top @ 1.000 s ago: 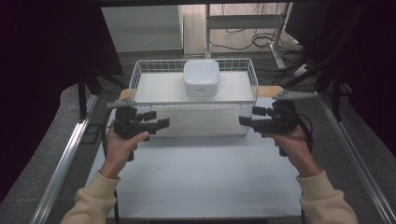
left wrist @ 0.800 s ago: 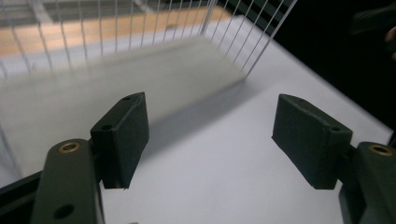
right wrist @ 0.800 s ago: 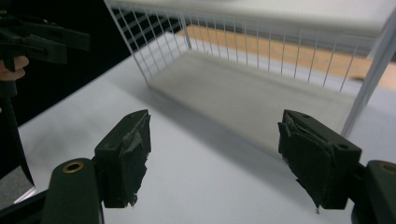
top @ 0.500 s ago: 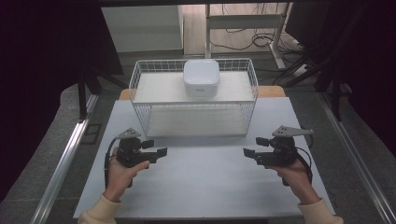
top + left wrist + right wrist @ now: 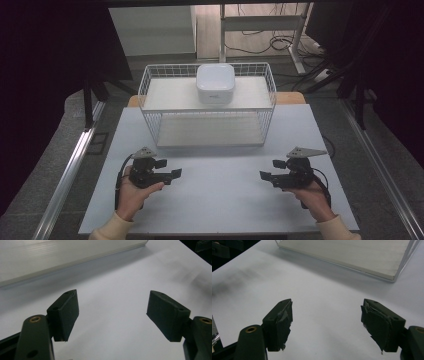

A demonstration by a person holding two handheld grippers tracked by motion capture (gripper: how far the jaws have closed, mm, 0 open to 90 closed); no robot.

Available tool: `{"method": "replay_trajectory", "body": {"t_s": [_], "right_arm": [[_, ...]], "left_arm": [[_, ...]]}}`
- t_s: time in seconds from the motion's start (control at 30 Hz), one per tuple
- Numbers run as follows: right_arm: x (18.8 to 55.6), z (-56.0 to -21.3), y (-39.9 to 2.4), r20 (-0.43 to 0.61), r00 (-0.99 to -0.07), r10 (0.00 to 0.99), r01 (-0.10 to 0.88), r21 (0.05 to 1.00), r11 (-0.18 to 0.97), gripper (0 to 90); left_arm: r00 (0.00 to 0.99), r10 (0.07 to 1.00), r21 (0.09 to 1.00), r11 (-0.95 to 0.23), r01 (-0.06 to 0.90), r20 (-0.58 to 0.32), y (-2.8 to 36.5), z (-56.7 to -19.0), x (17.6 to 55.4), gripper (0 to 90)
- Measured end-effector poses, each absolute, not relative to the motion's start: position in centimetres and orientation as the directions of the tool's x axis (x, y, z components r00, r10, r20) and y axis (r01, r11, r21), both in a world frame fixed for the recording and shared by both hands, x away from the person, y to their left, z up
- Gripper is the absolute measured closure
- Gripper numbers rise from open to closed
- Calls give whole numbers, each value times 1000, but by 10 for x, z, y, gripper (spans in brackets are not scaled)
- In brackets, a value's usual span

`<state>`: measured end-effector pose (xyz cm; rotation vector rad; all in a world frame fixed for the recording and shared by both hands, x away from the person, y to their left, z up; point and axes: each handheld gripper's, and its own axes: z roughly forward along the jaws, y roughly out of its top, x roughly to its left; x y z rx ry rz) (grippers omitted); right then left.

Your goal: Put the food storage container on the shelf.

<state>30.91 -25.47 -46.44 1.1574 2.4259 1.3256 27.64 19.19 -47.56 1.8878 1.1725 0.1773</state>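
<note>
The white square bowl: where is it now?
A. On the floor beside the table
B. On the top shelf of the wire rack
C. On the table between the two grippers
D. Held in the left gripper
B. In the high view the white bowl sits on the top shelf of the wire rack, far from the left gripper and the right gripper, both open and empty.

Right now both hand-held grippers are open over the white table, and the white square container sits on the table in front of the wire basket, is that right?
Not quite. The left hand-held gripper and right hand-held gripper are open over the white table, but the high view shows the white square container resting on the wire basket, at its far side.
</note>
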Motion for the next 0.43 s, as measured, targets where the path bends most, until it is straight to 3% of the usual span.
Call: {"method": "replay_trajectory", "body": {"t_s": [0.43], "right_arm": [[307, -461, -256, 203, -696, 688, 535, 786, 309, 238]], "left_arm": [[545, 777, 730, -168, 662, -315, 193, -477, 277, 251]]}}
